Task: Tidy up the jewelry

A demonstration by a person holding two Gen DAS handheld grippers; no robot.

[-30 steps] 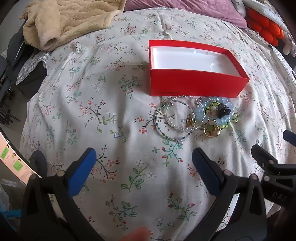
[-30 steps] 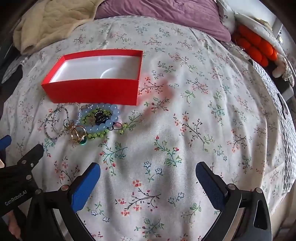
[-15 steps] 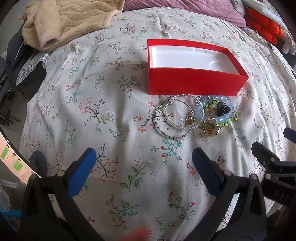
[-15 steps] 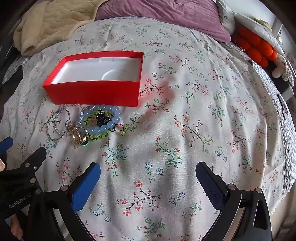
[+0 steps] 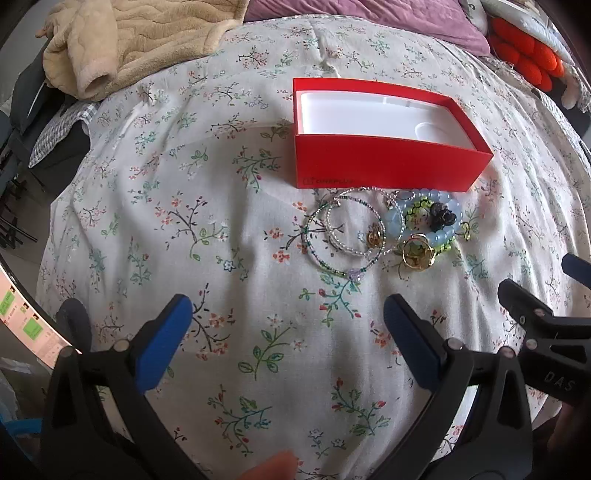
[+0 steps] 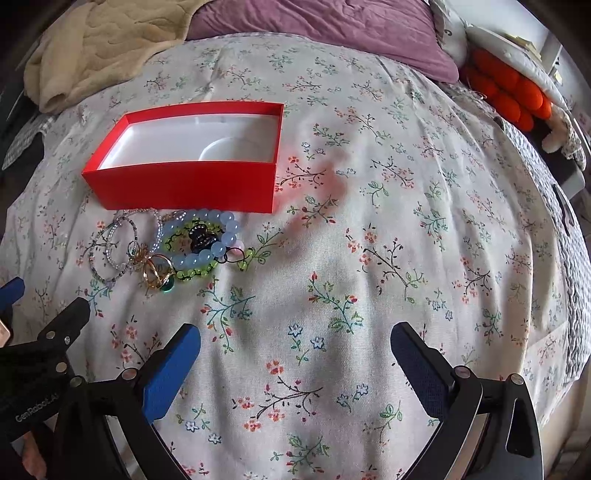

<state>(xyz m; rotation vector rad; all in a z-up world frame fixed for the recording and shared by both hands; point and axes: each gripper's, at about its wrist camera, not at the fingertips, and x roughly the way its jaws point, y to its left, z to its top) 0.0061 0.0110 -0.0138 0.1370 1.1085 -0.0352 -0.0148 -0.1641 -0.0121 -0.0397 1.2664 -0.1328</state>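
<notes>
An open red box (image 5: 384, 170) with a white, empty inside lies on the floral bedspread; it also shows in the right wrist view (image 6: 184, 184). A pile of jewelry lies just in front of it: thin beaded bracelets (image 5: 343, 232), a pale blue bead bracelet (image 5: 443, 232), a green bead bracelet (image 6: 192, 273), a black charm (image 6: 201, 236) and gold rings (image 5: 415, 254). My left gripper (image 5: 284, 314) is open and empty, short of the pile. My right gripper (image 6: 295, 343) is open and empty, to the right of the pile.
A beige blanket (image 5: 140, 37) lies at the far left of the bed. A purple pillow (image 6: 325, 33) lies at the head. An orange plush thing (image 6: 506, 92) sits at the far right. The bed edge drops off on the left (image 5: 44, 236).
Both grippers have moved slightly forward toward the box and jewelry, which sit a little lower in the views. Both stay open.
</notes>
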